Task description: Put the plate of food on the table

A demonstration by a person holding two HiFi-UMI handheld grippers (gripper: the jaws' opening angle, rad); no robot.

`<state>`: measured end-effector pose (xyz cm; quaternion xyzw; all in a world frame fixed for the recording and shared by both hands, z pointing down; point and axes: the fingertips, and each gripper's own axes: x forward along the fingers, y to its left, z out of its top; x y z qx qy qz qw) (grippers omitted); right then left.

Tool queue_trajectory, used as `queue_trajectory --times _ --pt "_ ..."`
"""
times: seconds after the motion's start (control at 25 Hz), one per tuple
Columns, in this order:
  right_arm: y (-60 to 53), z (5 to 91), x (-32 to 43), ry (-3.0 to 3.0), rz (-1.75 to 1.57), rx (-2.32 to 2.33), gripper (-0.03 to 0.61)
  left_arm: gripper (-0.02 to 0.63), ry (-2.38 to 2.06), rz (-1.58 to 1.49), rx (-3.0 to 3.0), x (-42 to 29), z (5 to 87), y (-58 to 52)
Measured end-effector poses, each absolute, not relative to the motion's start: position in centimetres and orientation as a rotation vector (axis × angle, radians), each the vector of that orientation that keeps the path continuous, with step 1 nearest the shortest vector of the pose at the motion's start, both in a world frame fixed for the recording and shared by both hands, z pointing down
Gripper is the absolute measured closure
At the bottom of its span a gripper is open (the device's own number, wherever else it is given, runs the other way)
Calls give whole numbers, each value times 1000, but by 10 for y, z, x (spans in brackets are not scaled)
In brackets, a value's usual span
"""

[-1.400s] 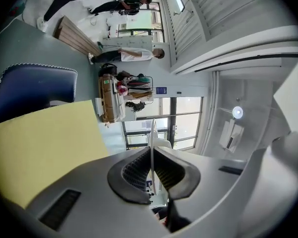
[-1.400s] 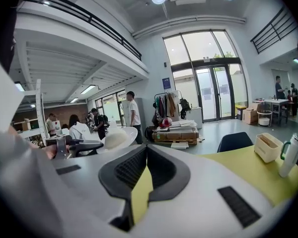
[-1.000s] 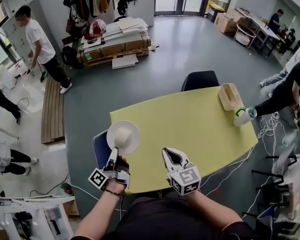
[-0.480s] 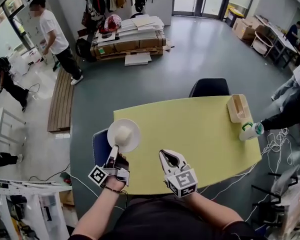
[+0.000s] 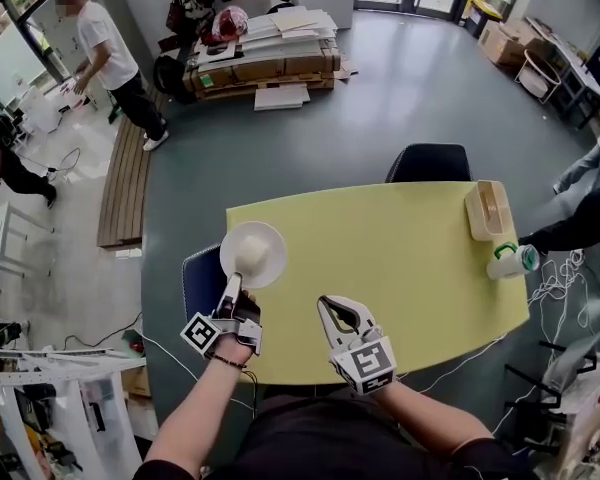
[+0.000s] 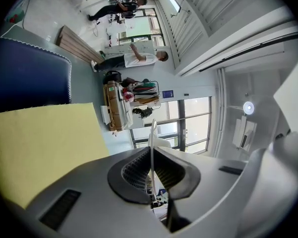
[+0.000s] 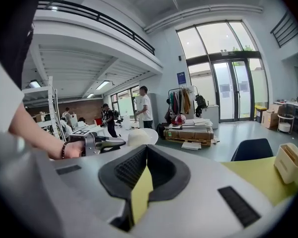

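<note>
Clamping the near rim of the plate [image 5: 271, 238], the left gripper [image 5: 233, 288] fingers hold it over the left edge of the desk [image 5: 380, 258], surface directly below; right gripper [image 5: 331, 313] fingers together, empty.

A pale wooden box-shaped holder [image 5: 489, 209] is sitting far to the right of and beyond the fingers of the right gripper [image 5: 327, 304], a white green-capped bottle [image 5: 511, 260] lying on its side just nearer than it. A dark blue chair [image 5: 429, 161] is standing well beyond those fingers. A blue padded chair [image 5: 196, 280] is showing just left of the fingers of the left gripper [image 5: 234, 281] — far beyond them, a cardboard-stacked wooden pallet [image 5: 260, 63] and a person in a white T-shirt [image 5: 105, 58] are standing.
</note>
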<state>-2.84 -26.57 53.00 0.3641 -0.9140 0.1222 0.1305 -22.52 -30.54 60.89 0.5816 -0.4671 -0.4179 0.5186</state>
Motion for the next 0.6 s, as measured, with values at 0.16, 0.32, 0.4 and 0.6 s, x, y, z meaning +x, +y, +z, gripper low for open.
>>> queue_trajectory --times 0.16,0.32,0.4,0.6 --pt "-259 554 -38 -2622 394 1031 566 595 -1100 -993 1378 -232 632 -325" --pt "-258 573 -48 -2604 394 988 566 594 -1100 -989 1363 -241 663 -352" --pt "-260 581 -53 -2594 408 982 566 594 -1108 -984 1350 -246 682 -365" --pt "-267 599 -65 -2572 451 989 566 594 -1122 -982 1314 -262 732 -393"
